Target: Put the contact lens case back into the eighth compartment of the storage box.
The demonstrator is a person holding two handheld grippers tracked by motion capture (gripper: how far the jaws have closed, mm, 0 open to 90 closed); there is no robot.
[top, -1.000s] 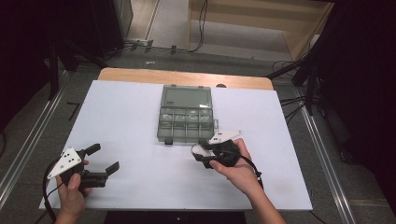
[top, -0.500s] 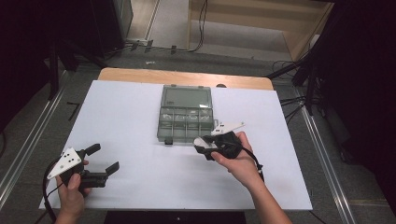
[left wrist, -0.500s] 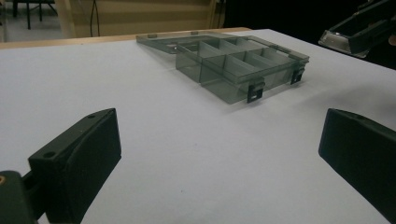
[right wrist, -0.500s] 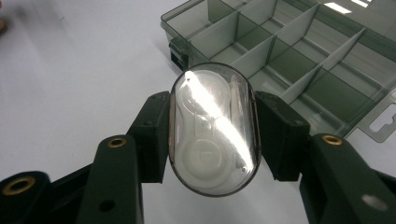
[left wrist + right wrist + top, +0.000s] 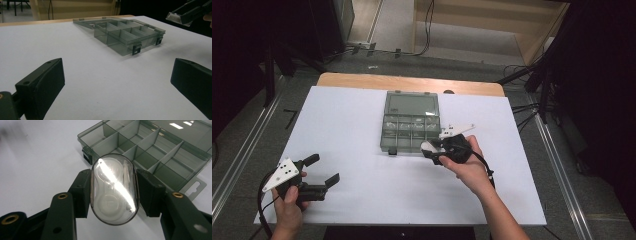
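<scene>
An open grey box (image 5: 410, 122) with little sections sits on the white surface (image 5: 352, 125), and just beside it the right gripper (image 5: 113, 192) jaws squeeze a clear oval case (image 5: 113, 188) with white parts inside, while the left gripper (image 5: 314, 172) jaws stay wide apart, holding nothing.

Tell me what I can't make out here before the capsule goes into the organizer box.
- Inside of the white oval capsule: right gripper view, glare streak washes it out.
- The capsule in the high view: mostly hidden by the right gripper and hand.
- Organizer box compartments: high view, too small to tell whether empty.
</scene>
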